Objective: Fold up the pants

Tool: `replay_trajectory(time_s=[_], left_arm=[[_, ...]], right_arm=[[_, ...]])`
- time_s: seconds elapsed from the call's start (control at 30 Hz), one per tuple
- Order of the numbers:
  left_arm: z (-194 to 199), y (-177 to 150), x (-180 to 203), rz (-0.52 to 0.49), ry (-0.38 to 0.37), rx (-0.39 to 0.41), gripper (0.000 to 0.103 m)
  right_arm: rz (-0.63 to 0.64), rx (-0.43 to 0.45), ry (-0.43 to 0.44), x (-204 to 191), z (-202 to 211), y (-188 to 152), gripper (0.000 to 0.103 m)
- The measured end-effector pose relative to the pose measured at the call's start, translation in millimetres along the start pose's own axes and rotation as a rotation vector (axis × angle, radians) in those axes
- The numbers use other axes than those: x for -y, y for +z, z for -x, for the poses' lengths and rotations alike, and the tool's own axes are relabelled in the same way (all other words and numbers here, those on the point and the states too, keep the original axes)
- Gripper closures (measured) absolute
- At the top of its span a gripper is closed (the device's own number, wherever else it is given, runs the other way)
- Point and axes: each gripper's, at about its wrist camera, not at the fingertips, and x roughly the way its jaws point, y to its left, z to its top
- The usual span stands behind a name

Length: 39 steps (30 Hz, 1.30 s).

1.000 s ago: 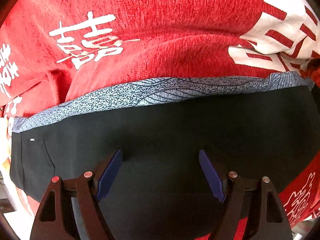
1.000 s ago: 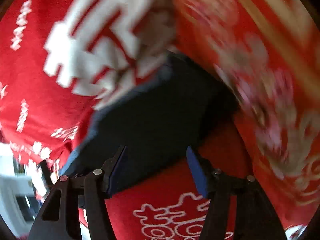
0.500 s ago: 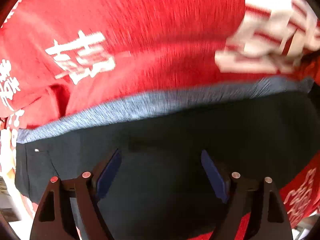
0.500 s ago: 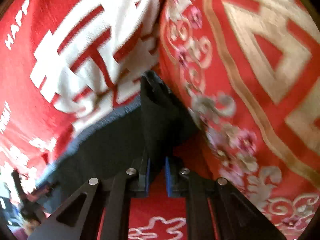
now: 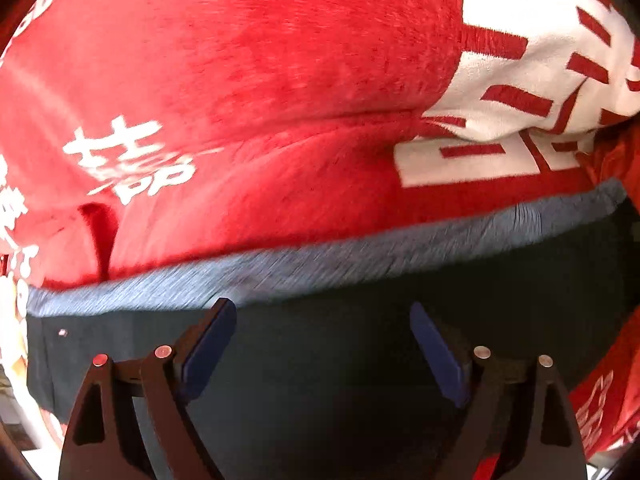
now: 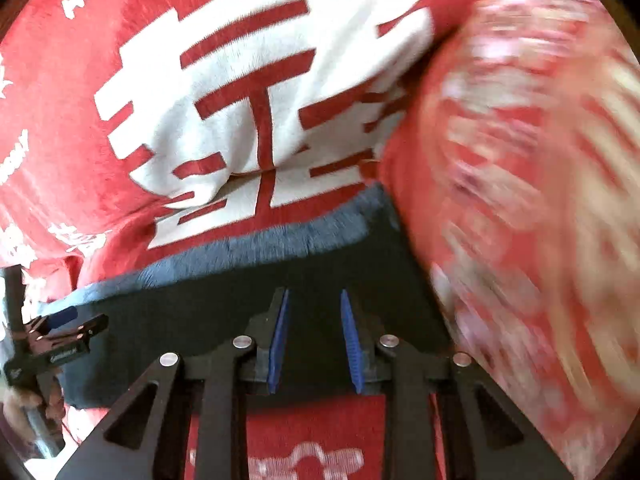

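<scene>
Since the earlier frames, your left gripper (image 5: 322, 354) has drawn back a little from the pants (image 5: 360, 340), so the grey-blue waistband (image 5: 320, 268) now sits lower in its view, and your right gripper (image 6: 314, 340), which was pinched on a raised fold of dark cloth half a second ago, has let that fold drop flat.

Left wrist view. You see the pants lying flat as a broad dark panel on a red blanket (image 5: 240, 100) printed with white characters. Your jaws stand wide and are opening further; dark cloth lies beneath them, and the pads grip nothing. A small pocket seam shows at the left end of the panel. The waistband edge runs straight across, with no loose leg in sight, which suggests at least one fold is already laid; how many remain cannot be judged from here.

Right wrist view. Your jaws stand narrow and are opening, with the pants below them and no cloth caught between the pads. The right end of the pants lies just beside a red patterned cushion (image 6: 520, 180), too blurred to read in detail. At the left edge the left gripper (image 6: 60, 334) appears over the far end of the pants, with part of a hand (image 6: 20, 404) below it.

Obstacles. The cushion crowds the right end, and the soft, creased blanket may let the cloth shift. What is probably left is a final fold or smoothing.
</scene>
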Motion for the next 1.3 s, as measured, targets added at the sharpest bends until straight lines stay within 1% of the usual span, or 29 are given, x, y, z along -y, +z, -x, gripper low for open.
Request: replay_trajectory(time_s=[0.03, 0.07, 0.1, 0.13, 0.2, 0.27, 0.3, 0.37, 0.4, 0.43, 0.5, 0.53, 0.6, 0.63, 0.67, 0.73, 0.77, 0.8, 0.83, 0.87, 0.9, 0.97, 1.03, 1.13, 1.2, 1.23, 1.3], left_arm=[[-6.5, 3.5, 2.2, 0.005, 0.009, -0.003, 0.013], [-16.2, 5.6, 3.1, 0.016, 0.023, -0.012, 0.013], [-21.6, 7.1, -0.2, 0.031, 0.018, -0.012, 0.010], [-23.1, 5.4, -4.4, 0.056, 0.017, 0.001, 0.003], [-23.6, 2.9, -13.2, 0.071, 0.008, -0.002, 0.002], [-20.5, -2.1, -26.0, 0.075, 0.016, -0.019, 0.002], [-18.4, -1.4, -30.7, 0.072, 0.023, -0.031, 0.002], [-9.0, -12.5, -43.4, 0.060, 0.059, -0.049, 0.002], [-2.8, -19.7, -51.4, 0.056, 0.066, -0.049, 0.002], [0.8, -25.3, -56.4, 0.058, 0.065, -0.050, 0.002], [10.0, -40.7, -71.7, 0.073, 0.054, -0.058, 0.002], [14.6, -50.9, -81.0, 0.080, 0.053, -0.068, 0.002], [20.1, -65.7, -95.6, 0.086, 0.053, -0.081, 0.002], [22.8, -72.9, -102.4, 0.089, 0.050, -0.085, 0.002], [25.2, -78.6, -111.8, 0.093, 0.047, -0.088, 0.002], [28.7, -90.3, -134.1, 0.105, 0.036, -0.088, 0.002], [31.1, -94.5, -142.5, 0.111, 0.031, -0.086, 0.002], [32.6, -99.0, -157.2, 0.119, 0.027, -0.085, 0.002], [36.7, -103.5, -160.3, 0.122, 0.028, -0.087, 0.002], [37.3, -106.7, -174.9, 0.122, 0.035, -0.092, 0.002], [38.7, -108.6, -184.4, 0.122, 0.040, -0.090, 0.002], [45.0, -112.8, -215.2, 0.114, 0.058, -0.060, 0.002], [46.7, -116.0, -243.7, 0.100, 0.094, -0.043, 0.002], [32.3, -124.4, -299.5, 0.095, 0.157, -0.027, 0.002], [12.0, -132.2, -333.4, 0.104, 0.188, -0.050, 0.002], [-1.1, -138.7, -349.8, 0.104, 0.197, -0.077, 0.002], [-9.3, -146.1, -364.9, 0.124, 0.114, -0.052, 0.000]], right_arm=[[0.013, -0.023, -0.028, -4.2, -12.1, 3.0, 0.074], [0.012, -0.049, -0.057, 0.3, -25.6, 7.3, 0.074], [-0.001, -0.073, -0.088, 8.2, -35.6, 10.5, 0.074], [-0.029, -0.081, -0.093, 19.1, -44.3, 14.7, 0.082], [-0.089, -0.057, -0.083, 32.5, -40.4, 18.6, 0.094], [-0.128, -0.067, -0.086, 33.7, -34.3, 17.9, 0.093], [-0.139, -0.076, -0.078, 32.8, -31.6, 16.6, 0.089], [-0.187, -0.094, -0.031, 33.5, -23.1, 10.2, 0.082], [-0.214, -0.098, 0.010, 34.3, -17.7, 5.5, 0.072], [-0.246, -0.103, 0.082, 33.9, -9.9, -1.7, 0.069], [-0.285, -0.134, 0.213, 27.9, -2.7, -14.9, 0.067], [-0.299, -0.161, 0.287, 19.3, 0.7, -26.0, 0.065], [-0.302, -0.210, 0.396, -3.4, 5.8, -48.6, 0.063], [-0.299, -0.230, 0.435, -17.5, 6.1, -59.4, 0.062], [-0.295, -0.247, 0.466, -30.4, 5.9, -67.0, 0.061], [-0.281, -0.292, 0.532, -71.6, 2.0, -92.4, 0.056], [-0.274, -0.308, 0.551, -87.0, 1.5, -102.1, 0.055], [-0.265, -0.328, 0.580, -113.1, -3.8, -115.3, 0.054], [-0.259, -0.344, 0.609, -132.7, -3.7, -126.4, 0.054], [-0.257, -0.357, 0.630, -153.8, -10.6, -134.2, 0.054], [-0.257, -0.369, 0.649, -171.9, -13.3, -144.4, 0.054], [-0.254, -0.394, 0.684, -214.0, -28.2, -162.2, 0.054], [-0.248, -0.411, 0.705, -251.2, -39.4, -181.0, 0.053], [-0.269, -0.428, 0.738, -277.0, -51.1, -199.5, 0.053], [-0.265, -0.426, 0.724, -290.1, -58.2, -209.2, 0.053], [-0.265, -0.424, 0.711, -293.3, -61.7, -214.9, 0.053], [-0.283, -0.413, 0.712, -297.8, -66.4, -216.6, 0.053]])
